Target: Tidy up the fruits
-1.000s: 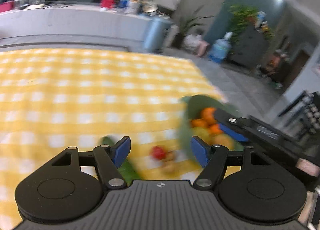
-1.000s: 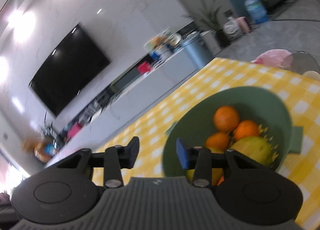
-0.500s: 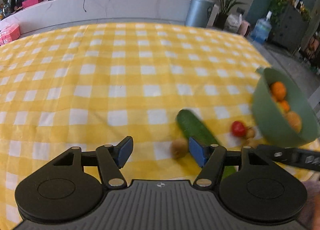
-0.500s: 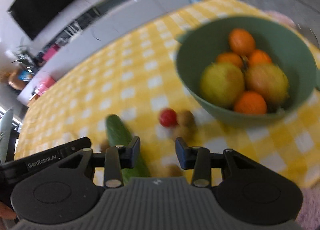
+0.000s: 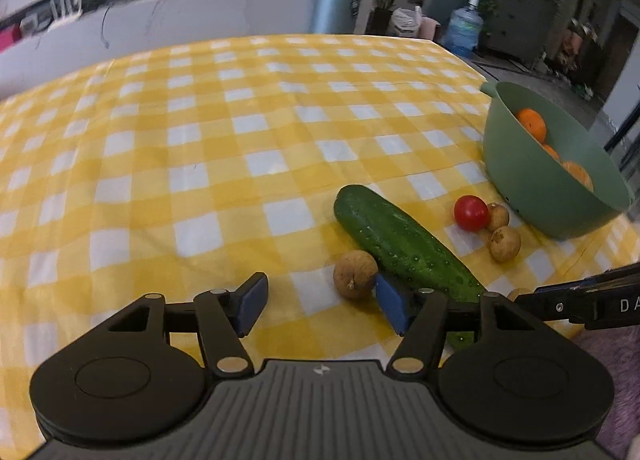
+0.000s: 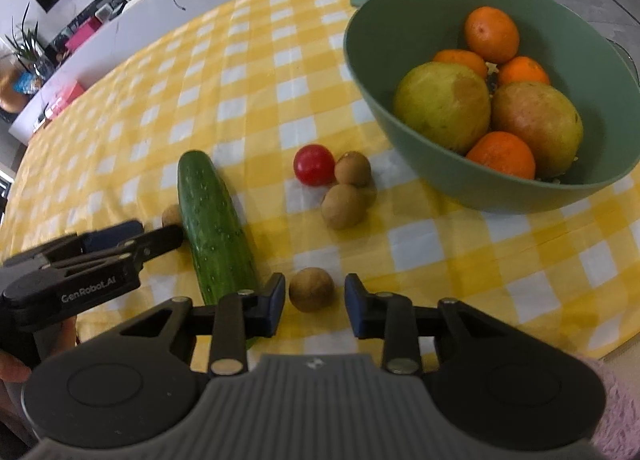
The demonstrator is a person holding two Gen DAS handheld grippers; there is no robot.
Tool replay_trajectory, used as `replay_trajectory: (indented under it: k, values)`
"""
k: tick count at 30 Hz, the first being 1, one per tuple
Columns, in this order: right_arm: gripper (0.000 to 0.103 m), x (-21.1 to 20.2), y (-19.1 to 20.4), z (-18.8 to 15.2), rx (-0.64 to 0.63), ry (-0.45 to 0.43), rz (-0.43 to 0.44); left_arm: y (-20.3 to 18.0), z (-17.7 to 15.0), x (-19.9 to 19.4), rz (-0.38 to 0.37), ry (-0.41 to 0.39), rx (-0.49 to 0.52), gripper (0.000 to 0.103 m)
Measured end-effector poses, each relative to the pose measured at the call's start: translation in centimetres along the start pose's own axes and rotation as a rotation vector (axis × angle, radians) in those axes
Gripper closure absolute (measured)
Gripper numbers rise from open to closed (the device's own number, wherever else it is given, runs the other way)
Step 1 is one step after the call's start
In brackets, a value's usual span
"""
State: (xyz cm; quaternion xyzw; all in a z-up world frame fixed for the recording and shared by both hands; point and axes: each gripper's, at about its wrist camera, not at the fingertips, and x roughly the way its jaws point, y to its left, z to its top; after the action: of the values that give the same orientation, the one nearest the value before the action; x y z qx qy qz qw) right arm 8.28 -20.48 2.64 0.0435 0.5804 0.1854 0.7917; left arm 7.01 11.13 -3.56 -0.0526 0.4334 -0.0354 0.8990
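A green bowl holds several oranges and two large yellow-green fruits; it also shows at the right of the left wrist view. A cucumber, a cherry tomato and several small brown fruits lie on the yellow checked cloth. My right gripper is open, its fingers either side of one brown fruit. My left gripper is open and empty, another brown fruit just beyond its right finger.
The left gripper's body shows at the left of the right wrist view. The right gripper's arm shows at the right of the left wrist view. The table's front edge runs close on the right. A counter stands behind.
Both grippers have come down and closer to the cloth. The right gripper now has a brown fruit between its open fingers. The left gripper has neared the cucumber and brown fruit.
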Motion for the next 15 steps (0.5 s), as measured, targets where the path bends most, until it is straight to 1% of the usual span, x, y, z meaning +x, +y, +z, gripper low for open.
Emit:
replay_trajectory:
  k: [3, 4, 5, 8, 11, 13, 15]
  values:
    - [0.077, 0.05, 0.0, -0.02, 0.001, -0.002, -0.001, -0.22, 0.14, 0.3, 0.004, -0.015, 0.023, 0.03]
    - [0.081, -0.04, -0.06, -0.02, 0.004, -0.005, -0.001, -0.18, 0.19, 0.41, -0.001, -0.018, 0.027, 0.031]
    - [0.083, -0.09, -0.14, -0.03, 0.005, -0.008, 0.007, -0.05, 0.2, 0.49, -0.01, -0.02, 0.027, 0.033]
    - [0.082, -0.24, 0.0, -0.12, -0.008, -0.009, 0.012, 0.12, 0.21, 0.64, -0.037, -0.025, 0.027, 0.039]
    - [0.083, -0.36, 0.13, -0.19, -0.02, -0.009, 0.01, 0.1, 0.13, 0.65, -0.055, -0.026, 0.042, 0.048]
    - [0.083, -0.48, 0.07, -0.25, -0.021, -0.01, 0.011, -0.02, 0.01, 0.65, -0.059, -0.033, 0.052, 0.052]
    - [0.083, -0.66, -0.09, -0.24, -0.011, -0.025, 0.006, -0.24, -0.08, 0.61, -0.058, -0.035, 0.062, 0.06]
